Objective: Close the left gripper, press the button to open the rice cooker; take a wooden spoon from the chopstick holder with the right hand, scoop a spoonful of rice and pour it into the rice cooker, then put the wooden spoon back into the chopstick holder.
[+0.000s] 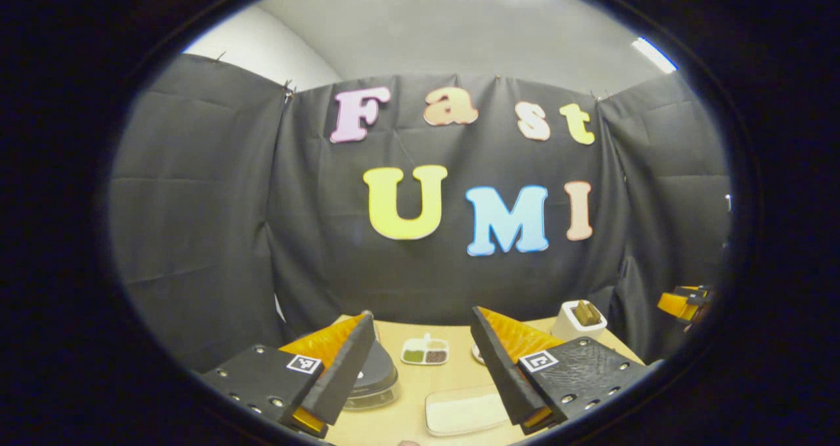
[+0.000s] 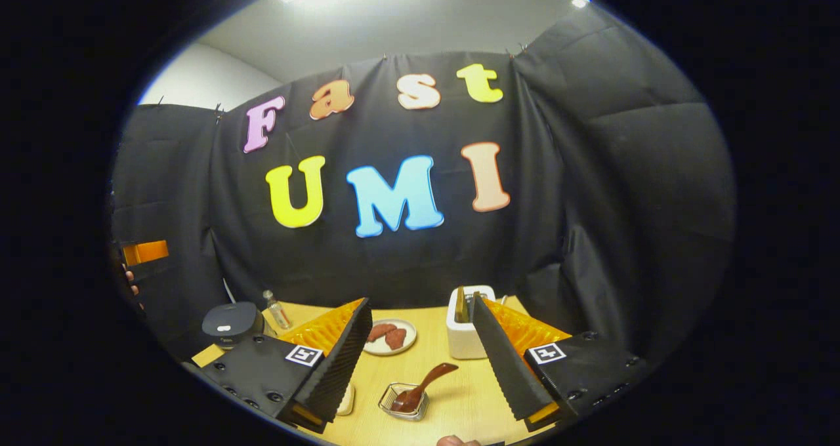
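Wooden table (image 2: 453, 393) | square code tags on both grippers | no readable labels

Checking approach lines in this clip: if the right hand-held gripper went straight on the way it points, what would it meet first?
Probably the booth's black cloth wall. The right hand-held gripper points above the table, so the spoon and plate seem to lie below its line; depth is unclear.

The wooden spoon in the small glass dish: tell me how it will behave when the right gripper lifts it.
The wooden spoon looks rigid, so it likely will not flex. Its handle sticks up over the rim of the glass dish, so a grip far up may let the bowl end swing. The dish looks small and light; it might shift or tip.
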Demonstrator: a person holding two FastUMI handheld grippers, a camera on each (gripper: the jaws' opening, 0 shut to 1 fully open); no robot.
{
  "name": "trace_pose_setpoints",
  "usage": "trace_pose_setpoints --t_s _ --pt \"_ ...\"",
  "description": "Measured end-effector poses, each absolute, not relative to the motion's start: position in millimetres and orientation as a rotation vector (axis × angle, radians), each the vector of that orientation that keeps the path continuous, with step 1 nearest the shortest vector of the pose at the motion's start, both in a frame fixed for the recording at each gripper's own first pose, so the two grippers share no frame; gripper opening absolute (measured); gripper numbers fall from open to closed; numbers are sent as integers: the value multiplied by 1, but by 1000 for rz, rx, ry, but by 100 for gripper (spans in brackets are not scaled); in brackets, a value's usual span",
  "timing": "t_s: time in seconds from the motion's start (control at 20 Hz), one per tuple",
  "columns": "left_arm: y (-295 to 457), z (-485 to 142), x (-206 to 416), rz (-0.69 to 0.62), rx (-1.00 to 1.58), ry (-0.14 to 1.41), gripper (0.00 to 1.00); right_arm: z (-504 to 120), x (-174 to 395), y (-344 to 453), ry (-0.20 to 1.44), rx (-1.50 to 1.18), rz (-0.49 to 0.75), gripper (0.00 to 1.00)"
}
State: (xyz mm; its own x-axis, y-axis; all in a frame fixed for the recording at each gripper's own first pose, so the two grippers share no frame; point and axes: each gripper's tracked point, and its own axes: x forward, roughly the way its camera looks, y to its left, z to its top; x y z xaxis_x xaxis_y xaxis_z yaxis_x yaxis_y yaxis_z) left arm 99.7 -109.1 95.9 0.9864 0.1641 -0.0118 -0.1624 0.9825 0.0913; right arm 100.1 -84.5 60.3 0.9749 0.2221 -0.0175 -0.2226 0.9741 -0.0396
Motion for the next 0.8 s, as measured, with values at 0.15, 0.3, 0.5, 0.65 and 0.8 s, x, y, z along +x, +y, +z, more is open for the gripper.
trace_pose_setpoints --t_s 0.15,0.3,0.5,0.65,0.8 --pt "-99 99 62 145 69 -16 94 91 72 -84 -75 -102 182 98" --pt "-78 85 24 126 59 -41 94 96 45 -87 -97 -131 127 98" --pt "-48 48 -32 153 16 -35 94 85 15 -91 -105 -92 101 98" --pt "-34 41 -65 181 -22 -43 94 76 1 -96 -77 -68 99 98" --pt "-25 39 -91 192 -9 -46 94 81 -2 -103 -81 -60 78 98"
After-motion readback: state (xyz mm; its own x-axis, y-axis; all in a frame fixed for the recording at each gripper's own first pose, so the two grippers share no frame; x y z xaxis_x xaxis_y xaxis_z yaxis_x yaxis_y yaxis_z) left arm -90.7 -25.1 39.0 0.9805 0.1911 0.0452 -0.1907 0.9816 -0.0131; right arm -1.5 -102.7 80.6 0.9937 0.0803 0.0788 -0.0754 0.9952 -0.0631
